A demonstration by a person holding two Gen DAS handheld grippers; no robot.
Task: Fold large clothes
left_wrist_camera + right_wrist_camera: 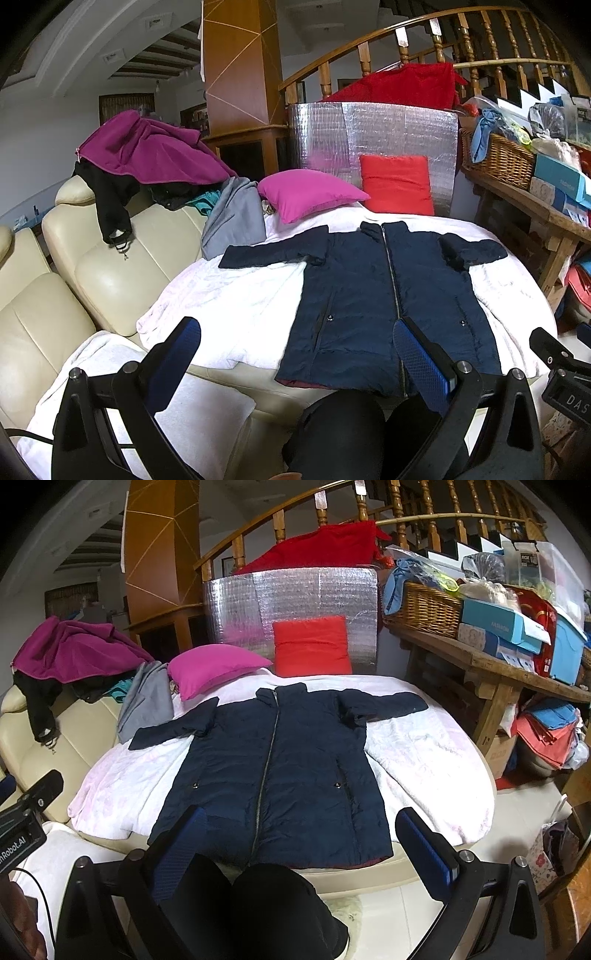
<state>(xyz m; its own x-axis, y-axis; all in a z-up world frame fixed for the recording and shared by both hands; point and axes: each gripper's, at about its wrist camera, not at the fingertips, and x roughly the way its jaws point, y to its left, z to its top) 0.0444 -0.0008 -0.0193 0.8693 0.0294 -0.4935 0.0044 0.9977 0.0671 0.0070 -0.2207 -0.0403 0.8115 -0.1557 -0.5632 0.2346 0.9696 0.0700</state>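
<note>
Foreground: dark-clad knees (340, 424) of the seated operator, low between the two tools
Left gripper (297, 354): jaws wide apart, holding nothing, blue-padded fingers (421, 360) raised short of the hem, one overlapping the zip end in this view
Right gripper (301, 843): jaws likewise wide apart and empty, poised over the near right corner of the hem
Garment: long navy coat (391, 295) laid flat and front-up on a white blanket (240, 295), zip (267, 760) closed, both sleeves spread outward, collar pointing toward the pillows
Step in hand: apparently the very start, coat spread but no fold made, nothing gripped
Next move, as a judgement: likely a pinch on a sleeve cuff or side edge, carried across the zip line; padded cloth looks bulky, so a firm bite through the full thickness and a flat, smooth lay probably needed
Risk: slippery shell possibly sliding on the blanket, or dragging it along
Surroundings: magenta pillow (310, 192) and red cushion (397, 182) beyond the collar, silver foil panel (373, 136) behind, cream sofa (92, 266) at left heaped with a purple garment (147, 151)
Left view only: more of the sofa seats, and a white towel (110, 387) beneath the left gripper
Right view only: tiled floor (517, 812) beside the blanket, stacked cloth under the wooden bench (498, 675), a fuller run of boxes past the wicker basket (424, 609)
</note>
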